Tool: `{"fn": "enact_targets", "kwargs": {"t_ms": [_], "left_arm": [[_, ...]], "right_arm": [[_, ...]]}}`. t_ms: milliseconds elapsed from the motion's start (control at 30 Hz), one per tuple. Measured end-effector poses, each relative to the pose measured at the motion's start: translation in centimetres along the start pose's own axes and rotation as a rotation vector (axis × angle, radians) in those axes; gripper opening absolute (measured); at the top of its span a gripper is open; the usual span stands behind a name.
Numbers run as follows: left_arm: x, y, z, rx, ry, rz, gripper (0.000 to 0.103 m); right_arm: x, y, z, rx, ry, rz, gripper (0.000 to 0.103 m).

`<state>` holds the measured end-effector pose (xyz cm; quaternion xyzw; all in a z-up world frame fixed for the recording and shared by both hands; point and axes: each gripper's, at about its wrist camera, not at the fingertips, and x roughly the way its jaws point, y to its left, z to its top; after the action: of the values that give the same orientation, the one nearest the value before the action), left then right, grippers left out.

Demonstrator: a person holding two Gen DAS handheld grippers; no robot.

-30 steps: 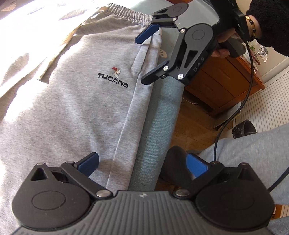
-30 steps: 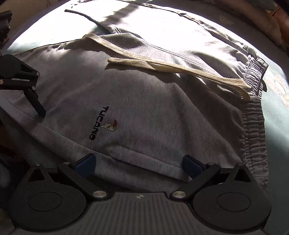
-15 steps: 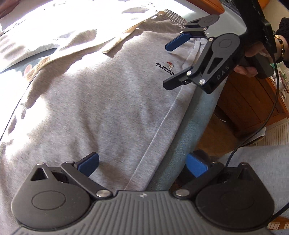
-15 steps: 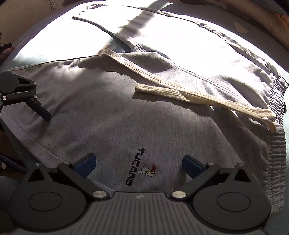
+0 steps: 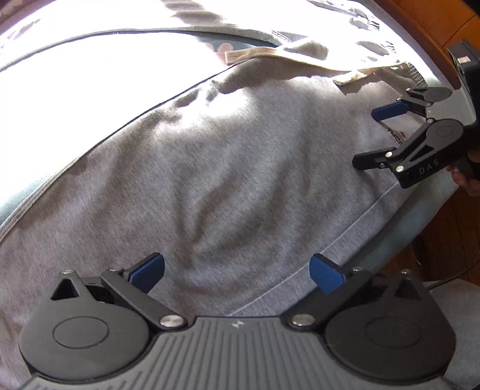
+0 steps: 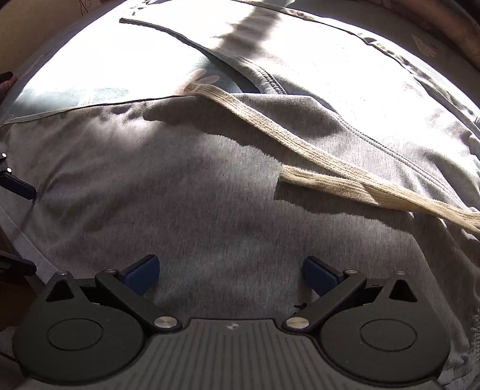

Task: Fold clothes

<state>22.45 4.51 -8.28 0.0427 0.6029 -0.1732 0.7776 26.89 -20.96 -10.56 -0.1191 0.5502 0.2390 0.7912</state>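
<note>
Grey sweatpants [image 5: 216, 168] lie spread flat on a pale bed, with a cream drawstring [image 6: 315, 162] lying across them. My left gripper [image 5: 237, 271] is open and empty, low over the near leg beside its side seam. My right gripper [image 6: 231, 271] is open and empty over the upper thigh; it also shows in the left wrist view [image 5: 370, 135] at the far right, above the partly hidden logo. One left fingertip [image 6: 18, 187] shows at the right wrist view's left edge.
The blue-grey bed edge [image 5: 399, 228] runs along the right of the pants. Beyond it are a wooden floor [image 5: 450, 228] and wooden furniture [image 5: 435, 21]. The second pant leg [image 6: 300, 45] lies in bright sunlight farther back.
Both grippers have moved forward over the pants. The logo has slipped under the right gripper's view, and the left gripper now sits over the leg rather than at its edge. Both stay open.
</note>
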Motion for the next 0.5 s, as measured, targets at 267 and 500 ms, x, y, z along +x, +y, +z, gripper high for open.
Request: {"fn": "enact_targets", "kwargs": {"t_ms": [267, 500], "left_arm": [[1.1, 5.6, 1.6, -0.124, -0.088, 0.131, 0.102], [1.4, 7.9, 0.6, -0.207, -0.134, 0.131, 0.102]], "right_arm": [[0.4, 0.8, 0.1, 0.002, 0.015, -0.059, 0.103], [0.2, 0.9, -0.1, 0.009, 0.007, -0.075, 0.103]]}}
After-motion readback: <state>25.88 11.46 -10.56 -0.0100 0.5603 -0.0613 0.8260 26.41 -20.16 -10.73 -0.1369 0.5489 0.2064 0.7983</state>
